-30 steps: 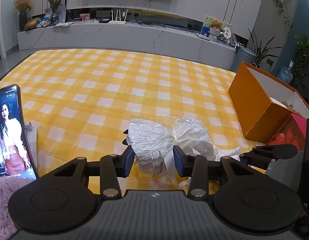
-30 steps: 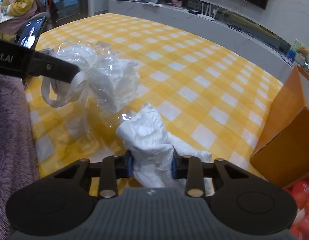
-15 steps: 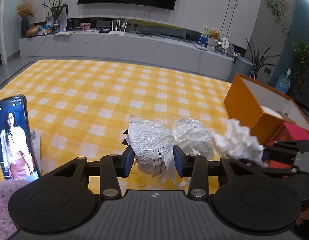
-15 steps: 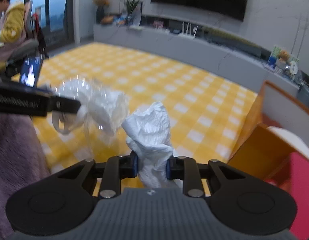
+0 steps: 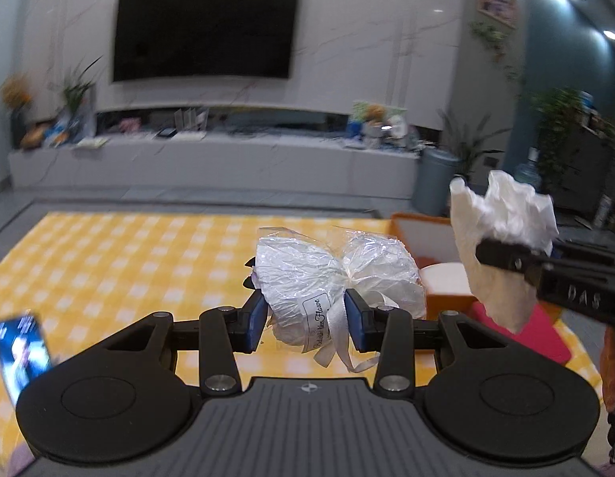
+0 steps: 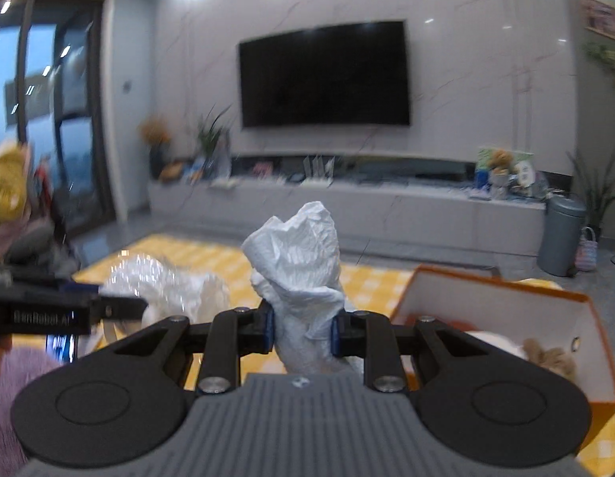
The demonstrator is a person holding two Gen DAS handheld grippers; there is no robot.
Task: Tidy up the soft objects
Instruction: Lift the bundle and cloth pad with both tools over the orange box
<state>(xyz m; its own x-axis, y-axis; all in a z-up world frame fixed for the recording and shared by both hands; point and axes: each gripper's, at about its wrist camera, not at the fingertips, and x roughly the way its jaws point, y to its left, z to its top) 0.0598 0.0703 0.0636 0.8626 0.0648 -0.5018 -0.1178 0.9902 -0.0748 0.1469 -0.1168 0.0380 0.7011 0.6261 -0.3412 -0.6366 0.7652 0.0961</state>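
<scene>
My left gripper [image 5: 305, 310] is shut on a white bundle wrapped in clear plastic and tied with a ribbon [image 5: 335, 274], held up above the yellow checked tablecloth [image 5: 128, 258]. My right gripper [image 6: 301, 330] is shut on a crumpled white cloth [image 6: 299, 254] that sticks up between its blue pads. In the left wrist view that cloth [image 5: 502, 222] hangs at the right, level with the bundle. In the right wrist view the bundle [image 6: 168, 282] and the left gripper [image 6: 136, 308] show at the left. An open orange box [image 6: 506, 290] stands on the right.
Inside the orange box lie a white item and a brown plush [image 6: 553, 357]. A pink-red flat thing [image 5: 538, 334] lies in front of the box. A phone [image 5: 21, 349] stands at the table's near left, by purple fluffy fabric [image 6: 13, 377]. A TV wall and a long cabinet lie beyond.
Both grippers have risen off the table with their loads and tilted up toward the TV wall. The white cloth left the tablecloth and now hangs beside the bundle, near the orange box.
</scene>
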